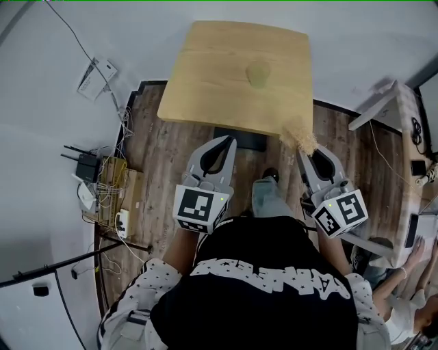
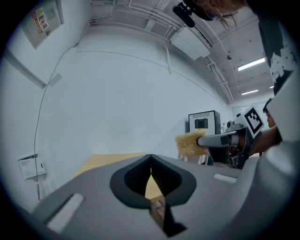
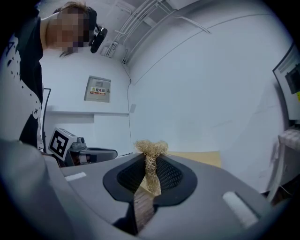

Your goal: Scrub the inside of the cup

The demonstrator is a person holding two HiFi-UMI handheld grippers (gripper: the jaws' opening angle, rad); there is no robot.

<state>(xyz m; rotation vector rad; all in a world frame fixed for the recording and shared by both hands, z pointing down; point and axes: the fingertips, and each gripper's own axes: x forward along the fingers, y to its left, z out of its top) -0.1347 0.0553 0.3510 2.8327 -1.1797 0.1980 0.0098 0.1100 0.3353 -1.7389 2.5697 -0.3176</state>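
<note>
It looks like a bare lab or test room: plain white walls (image 2: 117, 103), a wood-look floor (image 1: 154, 147), exposed pipes (image 2: 136, 9) and strip lights (image 2: 251, 64) overhead, a router (image 1: 87, 167) amid tangled cables (image 1: 109, 179) by the wall, a posted notice (image 3: 97, 89), and one small wooden tabletop (image 1: 212, 75).

The table (image 1: 205, 75) is pale honey wood. The cup (image 1: 259, 73), toward one o'clock on it, reads nearly the same tan. The scrubber (image 1: 300, 135) is straw-yellow fibre. The left gripper (image 1: 229, 139) and right gripper (image 1: 306, 153) are light grey with black ribbed pads. Their marker cubes (image 1: 200, 207) show black squares on white. The floor (image 1: 157, 157) is dark brown planks. The shirt (image 1: 260, 301) is black with white lettering.
</note>
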